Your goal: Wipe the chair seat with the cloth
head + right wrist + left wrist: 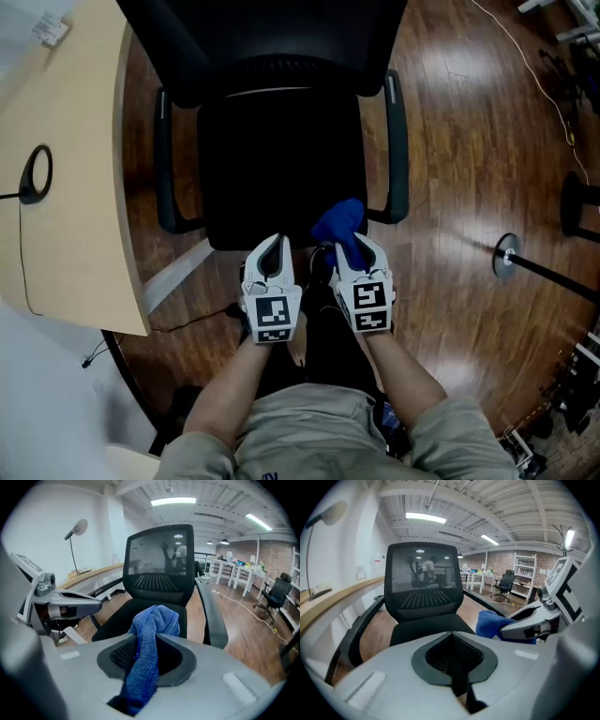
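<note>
my right gripper (pixel 359 246) pinches the blue cloth (pixel 339 223), held above the 5 o'clock edge of the chair seat (pixel 277 159). my left gripper (pixel 271 246) is closed on nothing. wiping looks not yet begun. next i'd lower the cloth flat and sweep toward 12.

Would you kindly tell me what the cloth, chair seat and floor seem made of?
The cloth looks like matte microfibre terry: fuzzy looped pile. The chair seat seems black woven fabric, no shine. The floor is glossy wood or wood-look laminate: grain, light reflections.
</note>
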Demonstrator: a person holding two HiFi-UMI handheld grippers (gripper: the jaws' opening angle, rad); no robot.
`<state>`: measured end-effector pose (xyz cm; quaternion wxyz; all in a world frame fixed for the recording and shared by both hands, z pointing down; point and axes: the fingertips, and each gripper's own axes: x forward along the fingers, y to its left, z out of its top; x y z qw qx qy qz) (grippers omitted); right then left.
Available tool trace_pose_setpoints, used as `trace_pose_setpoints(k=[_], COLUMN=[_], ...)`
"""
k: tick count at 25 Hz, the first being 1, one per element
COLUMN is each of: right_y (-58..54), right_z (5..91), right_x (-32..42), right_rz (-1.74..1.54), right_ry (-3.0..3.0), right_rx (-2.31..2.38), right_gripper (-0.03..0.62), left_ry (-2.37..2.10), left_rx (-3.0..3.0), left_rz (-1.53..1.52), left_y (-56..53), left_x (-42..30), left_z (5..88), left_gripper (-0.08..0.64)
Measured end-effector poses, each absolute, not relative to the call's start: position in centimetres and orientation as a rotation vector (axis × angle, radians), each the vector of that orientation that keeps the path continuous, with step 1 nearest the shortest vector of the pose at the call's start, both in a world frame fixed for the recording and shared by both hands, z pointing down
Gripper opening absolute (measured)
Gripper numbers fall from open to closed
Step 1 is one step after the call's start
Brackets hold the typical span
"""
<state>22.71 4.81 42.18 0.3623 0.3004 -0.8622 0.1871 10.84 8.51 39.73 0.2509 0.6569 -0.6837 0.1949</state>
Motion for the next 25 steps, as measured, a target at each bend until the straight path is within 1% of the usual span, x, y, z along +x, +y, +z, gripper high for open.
trace_pose_setpoints(k=[6,12,20,25], right_y=[5.3,8.9,19.5,27.6], right_z=[34.1,26.5,20.0,18.1], right_x=[16.8,9.5,-2.6,-9.7], right_rz=[0.387,0.262,0.098,0.043], right_ry=[-2.361,-2.498,-2.625,-2.636], right_rx=[0.640,0.458,0.052,-0.181], right_gripper=[0.092,0.092,0.092,0.092], left_ry=[-2.001,-2.080,-2.278,-2.383], left_rx=[1.701,1.599,1.366,1.180], left_rz=[0.454,0.366,0.283,0.272], left_y=[10.7,16.1,26.7,34.5], left_x=[5.9,2.5,-5.2,-11.1], left_z=[33.5,28.8,22.7,20.1], left_gripper=[0.004,0.005,0.005,0.005])
